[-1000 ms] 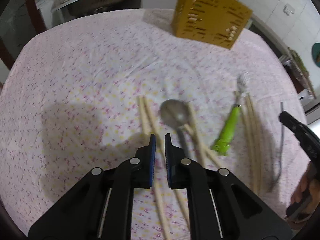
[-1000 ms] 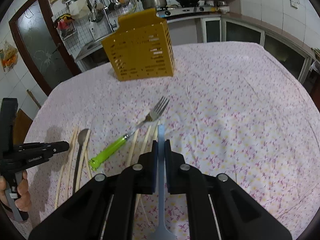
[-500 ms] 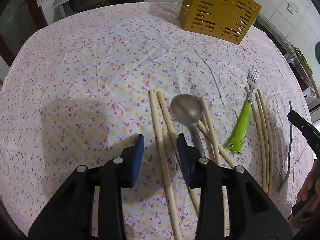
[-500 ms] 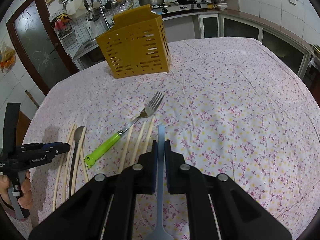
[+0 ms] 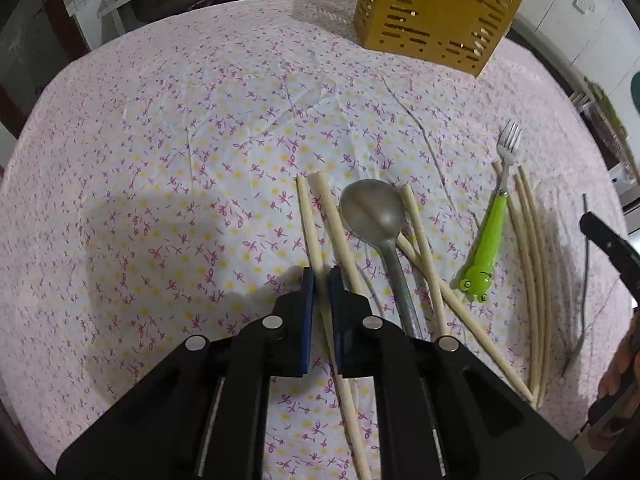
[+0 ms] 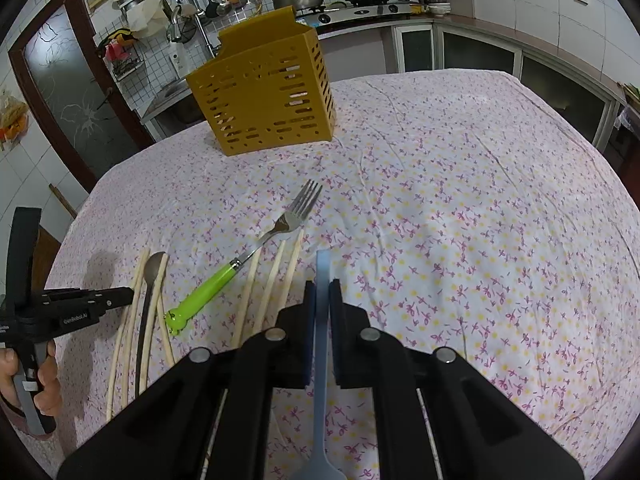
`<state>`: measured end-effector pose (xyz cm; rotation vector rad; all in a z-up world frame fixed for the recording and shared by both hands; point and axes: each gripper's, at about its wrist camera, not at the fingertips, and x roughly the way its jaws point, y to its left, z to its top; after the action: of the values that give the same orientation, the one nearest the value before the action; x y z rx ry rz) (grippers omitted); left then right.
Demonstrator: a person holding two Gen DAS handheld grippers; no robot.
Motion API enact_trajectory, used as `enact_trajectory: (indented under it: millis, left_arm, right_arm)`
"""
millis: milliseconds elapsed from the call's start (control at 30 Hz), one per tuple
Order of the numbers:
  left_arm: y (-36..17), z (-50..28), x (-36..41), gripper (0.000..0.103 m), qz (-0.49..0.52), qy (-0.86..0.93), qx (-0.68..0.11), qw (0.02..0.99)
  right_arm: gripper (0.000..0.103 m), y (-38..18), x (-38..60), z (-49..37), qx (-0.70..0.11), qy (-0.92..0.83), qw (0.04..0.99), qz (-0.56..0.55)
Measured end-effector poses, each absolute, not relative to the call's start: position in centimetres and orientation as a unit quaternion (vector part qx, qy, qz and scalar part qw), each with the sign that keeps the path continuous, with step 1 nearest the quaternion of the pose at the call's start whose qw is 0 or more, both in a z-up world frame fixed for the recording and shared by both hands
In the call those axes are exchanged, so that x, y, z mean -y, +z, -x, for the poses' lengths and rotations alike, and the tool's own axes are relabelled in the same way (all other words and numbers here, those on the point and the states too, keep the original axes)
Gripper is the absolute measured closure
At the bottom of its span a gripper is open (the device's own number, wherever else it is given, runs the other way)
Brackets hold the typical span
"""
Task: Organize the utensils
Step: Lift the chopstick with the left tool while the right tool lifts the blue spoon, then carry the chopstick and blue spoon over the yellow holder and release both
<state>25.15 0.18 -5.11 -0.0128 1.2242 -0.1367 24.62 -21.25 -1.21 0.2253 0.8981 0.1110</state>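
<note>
Left gripper (image 5: 321, 280): jaws just closed, now pinching one chopstick (image 5: 310, 224) flat on the tablecloth (image 5: 180, 140). Right gripper (image 6: 321, 292) clamped on a blue utensil (image 6: 322, 276); its head is cut off at the frame's near edge. Only the left view shows the spoon (image 5: 372, 210) bowl clearly. Green-handled fork (image 6: 244, 264) lies between loose chopsticks. Yellow holder (image 6: 260, 100) stands far back.

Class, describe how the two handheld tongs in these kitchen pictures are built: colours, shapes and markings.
Both tongs, left and right, are matte black angular frames with round silver pivot bolts and flat dark-blue pads. Seen from the right wrist, the left one has small white lettering on its side and a pistol-style handle with a grey trigger.
</note>
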Motion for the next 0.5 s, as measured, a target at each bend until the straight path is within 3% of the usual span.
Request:
enact_trajectory:
  millis: [300,500]
  left_arm:
    - [-5.0,-25.8,0.4,0.099,0.002,-0.055,-0.572,0.819]
    - [-2.4,-23.5,-0.8,0.099,0.044,-0.081,-0.516,0.852]
  right_arm:
    - [0.096,-0.9,21.1,-24.2,-0.429,0.056,0.895,-0.106]
    - [0.096,-0.1,21.3,-23.7,-0.410,0.055,0.904,-0.109]
